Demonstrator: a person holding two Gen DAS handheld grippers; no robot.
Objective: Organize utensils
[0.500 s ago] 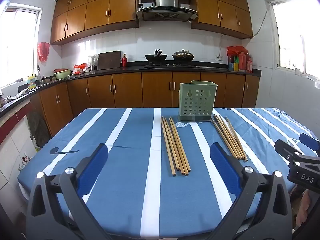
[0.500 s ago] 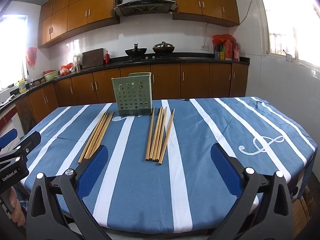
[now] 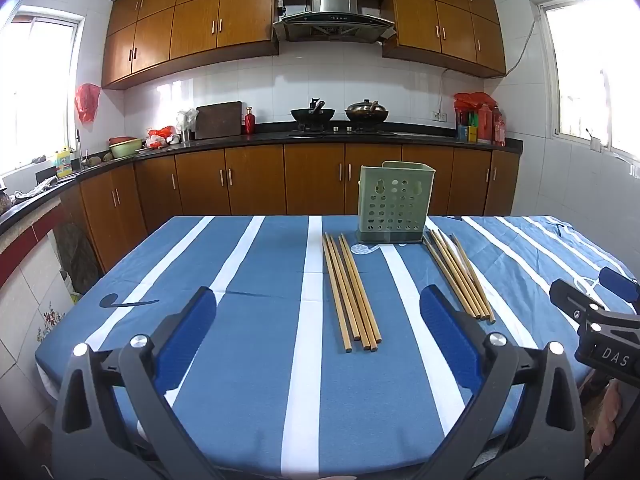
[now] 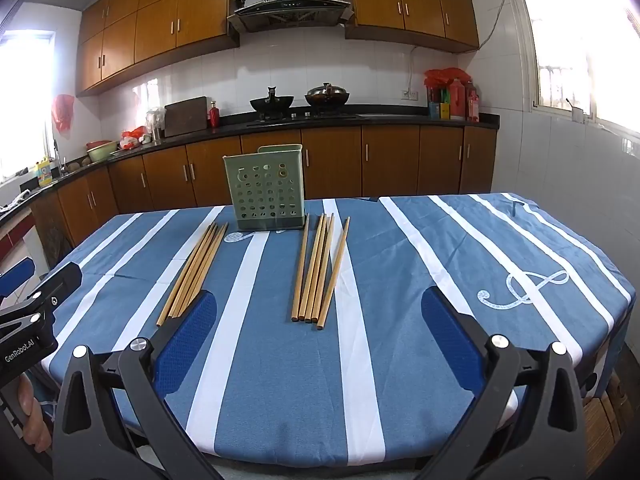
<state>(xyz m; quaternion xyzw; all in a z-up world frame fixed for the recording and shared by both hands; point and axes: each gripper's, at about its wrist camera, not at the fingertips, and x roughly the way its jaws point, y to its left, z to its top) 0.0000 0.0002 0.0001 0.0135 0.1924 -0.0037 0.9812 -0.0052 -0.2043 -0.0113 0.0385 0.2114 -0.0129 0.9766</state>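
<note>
Readable only: "DAS" on right gripper (image 3: 612,312) at 4 o'clock, "GenRobot.AI" on left gripper (image 4: 28,308) at 8 o'clock.

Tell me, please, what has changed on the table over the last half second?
Almost nothing. Neither the left gripper nor the right gripper took hold of or released anything; both remain open and empty, at most drifting slightly. The two chopstick bundles lie as before on the striped tablecloth, beside the green utensil holder.

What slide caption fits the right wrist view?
Open right gripper faces two chopstick bundles flanking a green perforated holder on a striped tablecloth.
</note>
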